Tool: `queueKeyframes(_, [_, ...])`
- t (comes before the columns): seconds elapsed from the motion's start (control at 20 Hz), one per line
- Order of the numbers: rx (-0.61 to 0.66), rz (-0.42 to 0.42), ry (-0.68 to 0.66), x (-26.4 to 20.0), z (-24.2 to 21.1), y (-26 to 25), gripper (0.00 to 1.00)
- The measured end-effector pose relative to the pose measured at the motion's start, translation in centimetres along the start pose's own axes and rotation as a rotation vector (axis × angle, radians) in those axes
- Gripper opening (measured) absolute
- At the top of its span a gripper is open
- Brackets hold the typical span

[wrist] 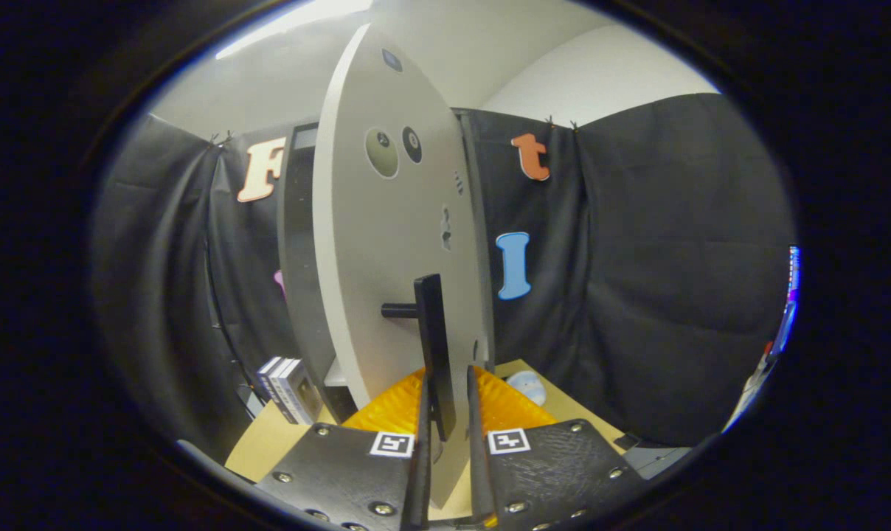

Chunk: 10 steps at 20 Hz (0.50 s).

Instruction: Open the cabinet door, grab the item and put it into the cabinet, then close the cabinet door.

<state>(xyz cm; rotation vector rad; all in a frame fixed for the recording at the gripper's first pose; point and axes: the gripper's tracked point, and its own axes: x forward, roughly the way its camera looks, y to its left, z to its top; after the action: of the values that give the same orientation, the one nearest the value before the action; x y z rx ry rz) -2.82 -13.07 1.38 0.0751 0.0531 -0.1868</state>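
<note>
The grey cabinet door (386, 243) stands swung out from the dark cabinet body (298, 251), and I see it nearly edge-on. Its black vertical bar handle (434, 332) sticks out on a short post. The lower end of the handle sits between the fingers of my gripper (448, 383), which is shut on it. An orange ribbed item (519, 409) lies on the wooden table (268, 442) just beyond the fingers, partly hidden by the door and handle. The inside of the cabinet is hidden.
Two or three books (287, 387) stand upright left of the cabinet's foot. A small pale round object (527, 385) lies on the table behind the orange item. Black cloth walls the booth all round. A lit screen (788, 310) shows at the far right.
</note>
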Motion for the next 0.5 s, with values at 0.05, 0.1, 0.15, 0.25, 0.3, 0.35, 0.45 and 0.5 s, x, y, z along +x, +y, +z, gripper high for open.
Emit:
queueKeyframes(0.05, [-0.011, -0.012, -0.006, -0.1, 0.1, -1.2, 0.22])
queueKeyframes(0.1, [-0.030, -0.018, -0.006, -0.1, 0.2, -2.3, 0.22])
queueKeyframes(0.15, [-0.042, -0.022, 0.003, 0.0, -0.1, -3.4, 0.22])
queueKeyframes(0.25, [-0.032, 0.000, 0.010, 0.1, -0.1, -4.7, 0.22])
queueKeyframes(0.3, [-0.045, -0.017, 0.023, 0.4, -0.5, -5.8, 0.22])
queueKeyframes(0.35, [-0.062, -0.035, 0.016, 0.6, -0.5, -7.1, 0.19])
queueKeyframes(0.45, [-0.064, -0.045, 0.000, 0.7, 0.2, -8.8, 0.19])
queueKeyframes(0.5, [-0.052, -0.036, -0.004, 0.9, 0.4, -9.5, 0.20])
